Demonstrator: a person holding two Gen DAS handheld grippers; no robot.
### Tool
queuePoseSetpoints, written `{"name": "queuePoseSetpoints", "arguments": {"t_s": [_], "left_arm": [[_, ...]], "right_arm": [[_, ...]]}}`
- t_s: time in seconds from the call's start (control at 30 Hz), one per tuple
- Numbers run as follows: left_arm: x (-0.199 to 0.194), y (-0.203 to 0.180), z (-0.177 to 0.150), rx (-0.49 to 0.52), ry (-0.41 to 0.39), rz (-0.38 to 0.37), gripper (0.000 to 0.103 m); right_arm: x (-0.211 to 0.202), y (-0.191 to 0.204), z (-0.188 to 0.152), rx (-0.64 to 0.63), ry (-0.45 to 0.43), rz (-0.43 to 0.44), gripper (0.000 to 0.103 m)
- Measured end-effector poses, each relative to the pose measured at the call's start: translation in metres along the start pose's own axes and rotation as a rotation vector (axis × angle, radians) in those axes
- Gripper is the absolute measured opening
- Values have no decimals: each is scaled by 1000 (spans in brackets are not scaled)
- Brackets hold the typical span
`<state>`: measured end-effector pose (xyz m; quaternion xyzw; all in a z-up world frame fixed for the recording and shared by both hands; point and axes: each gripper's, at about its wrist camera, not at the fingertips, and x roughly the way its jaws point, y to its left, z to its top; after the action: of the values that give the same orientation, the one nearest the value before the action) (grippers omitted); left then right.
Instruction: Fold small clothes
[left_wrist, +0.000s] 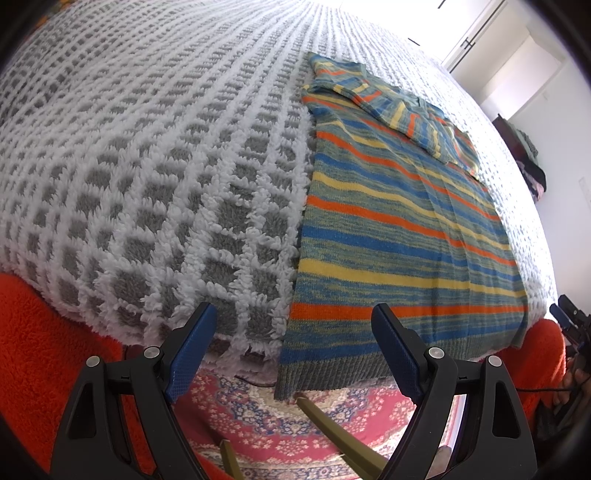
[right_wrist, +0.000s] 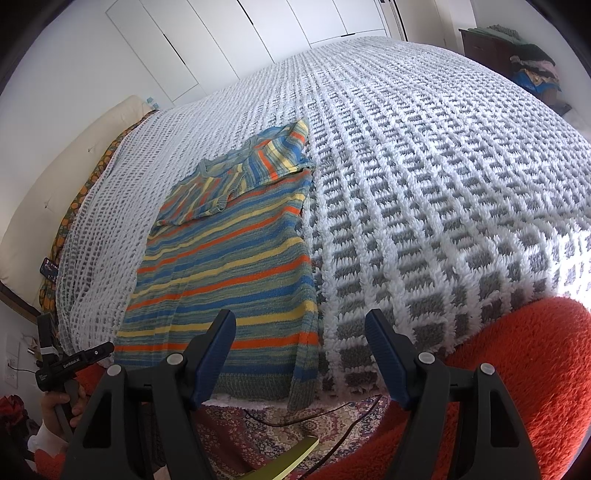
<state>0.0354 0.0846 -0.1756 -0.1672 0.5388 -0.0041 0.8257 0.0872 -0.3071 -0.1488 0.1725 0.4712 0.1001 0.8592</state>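
A knitted sweater (left_wrist: 399, 221) with blue, yellow and orange stripes lies flat on the bed. Both its sleeves are folded in across the chest (right_wrist: 236, 173), and its ribbed hem (left_wrist: 332, 373) hangs over the bed's near edge. My left gripper (left_wrist: 293, 314) is open above the hem's left corner with nothing between its blue pads. My right gripper (right_wrist: 300, 319) is also open, hovering by the sweater's right edge (right_wrist: 310, 295) near the hem. Neither gripper touches the cloth.
The bed carries a fluffy white-and-grey checked blanket (right_wrist: 443, 184). Red fleece (left_wrist: 44, 350) lies below its near edge, over a patterned rug (left_wrist: 277, 413) with a black cable (right_wrist: 295, 421). A phone (right_wrist: 50, 271) sits at the bed's left side. White wardrobe doors (right_wrist: 221, 37) stand behind.
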Motion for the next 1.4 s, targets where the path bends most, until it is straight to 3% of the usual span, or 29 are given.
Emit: {"name": "queuePoseSetpoints", "arguments": {"t_s": [0.23,0.4,0.53,0.63,0.7,0.8,0.97,1.0,1.03,1.07,1.1,1.13,1.4], "left_arm": [[0,1,2,-2,11,-13,87],[-24,41,25,-157,2,-195,86],[-41,52,26,-159,0,-255,86],[-36,34,12,-109,60,-302,85],[-28,14,1,-36,99,-281,83],[-11,-10,-6,67,144,-188,77],[16,-28,-12,97,225,-179,72],[20,-32,-13,116,233,-164,70],[23,-35,-14,129,239,-154,61],[25,-37,-16,138,244,-138,44],[27,-38,-18,141,249,-124,28],[28,-38,-19,142,258,-114,4],[-16,-33,-18,121,145,-191,2]], "right_arm": [[0,0,1,1,0,1,72],[-2,-15,16,65,35,85,72],[5,-40,26,206,162,168,72],[24,-46,16,262,309,254,72],[35,-40,9,230,371,251,72],[52,-32,1,205,450,252,72],[78,-7,-5,90,533,195,70],[84,-1,-7,61,550,169,64],[89,4,-9,34,558,152,50],[93,10,-11,-2,567,140,39],[95,17,-13,-44,571,114,13],[95,22,-13,-80,560,90,8],[48,38,-2,-129,399,134,5]]}}
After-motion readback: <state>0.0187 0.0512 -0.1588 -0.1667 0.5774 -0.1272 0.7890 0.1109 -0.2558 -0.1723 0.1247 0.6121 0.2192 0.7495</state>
